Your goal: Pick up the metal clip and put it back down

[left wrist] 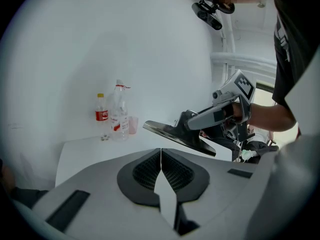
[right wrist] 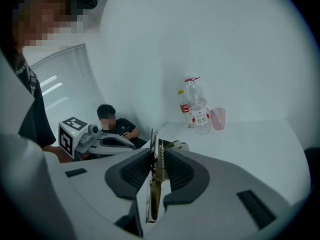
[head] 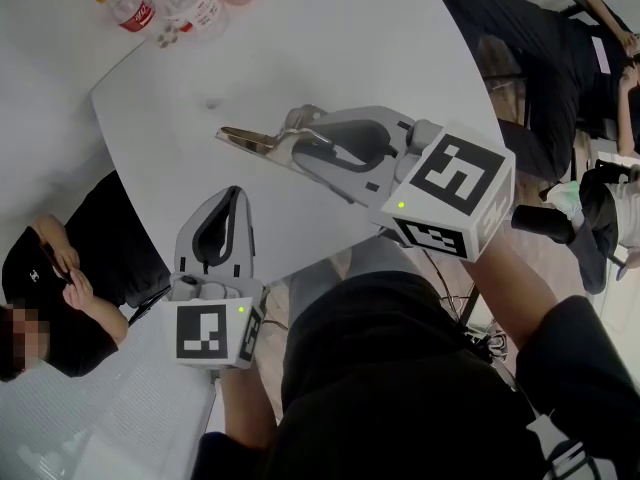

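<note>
Aloft, the right gripper (head: 303, 146) pinched the metal clip (head: 248, 140) over the near edge of the table (head: 330, 48), while the left gripper (head: 232, 200) hung nearby, jaws closed on nothing.

White table (head: 330, 58), white wall (right wrist: 210, 34), window blinds (right wrist: 59, 86)

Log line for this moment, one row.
right gripper: shut on metal clip, held above table | left gripper: shut, empty | put-down: not yet done
</note>
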{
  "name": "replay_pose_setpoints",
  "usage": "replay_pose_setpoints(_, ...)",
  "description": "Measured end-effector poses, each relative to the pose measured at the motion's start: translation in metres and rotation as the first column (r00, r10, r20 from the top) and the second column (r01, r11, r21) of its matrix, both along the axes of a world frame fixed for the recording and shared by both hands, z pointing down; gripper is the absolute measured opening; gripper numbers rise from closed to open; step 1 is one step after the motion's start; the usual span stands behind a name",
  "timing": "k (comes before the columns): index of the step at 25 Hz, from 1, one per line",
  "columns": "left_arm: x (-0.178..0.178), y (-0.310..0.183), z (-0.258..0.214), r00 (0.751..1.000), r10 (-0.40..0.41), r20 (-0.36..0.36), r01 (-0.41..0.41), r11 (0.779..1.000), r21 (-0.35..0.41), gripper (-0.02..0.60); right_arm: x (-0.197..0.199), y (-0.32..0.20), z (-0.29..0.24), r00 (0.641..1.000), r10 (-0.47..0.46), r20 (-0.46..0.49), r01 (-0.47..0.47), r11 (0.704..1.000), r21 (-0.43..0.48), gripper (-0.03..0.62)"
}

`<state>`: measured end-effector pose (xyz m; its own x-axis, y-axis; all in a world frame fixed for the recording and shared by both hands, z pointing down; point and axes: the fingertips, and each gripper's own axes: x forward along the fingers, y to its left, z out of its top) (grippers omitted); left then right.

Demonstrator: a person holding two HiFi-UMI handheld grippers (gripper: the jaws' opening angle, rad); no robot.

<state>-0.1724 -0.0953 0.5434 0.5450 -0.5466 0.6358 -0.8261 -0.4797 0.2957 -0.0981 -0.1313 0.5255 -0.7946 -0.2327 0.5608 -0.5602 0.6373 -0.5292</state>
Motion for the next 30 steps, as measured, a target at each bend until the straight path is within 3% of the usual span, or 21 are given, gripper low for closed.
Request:
replay_pose_setpoints(13,0.005,-0.014,-0.042,0.999,0.011,-0.038,-0.006,0.994,0.110,0.020,-0.002,-0.008,-0.045,1.000,-0.005,0.003,0.004,0.995,0.102,0.095)
replay_pose_setpoints(30,-0.005,-0.018,-0.110,1.000,0.001,-0.027,0.007,0.958,0.286,0.020,0.003,-0.006,-0.130,0.996,0.030,0.080,-0.052,0.957,0.284,0.095)
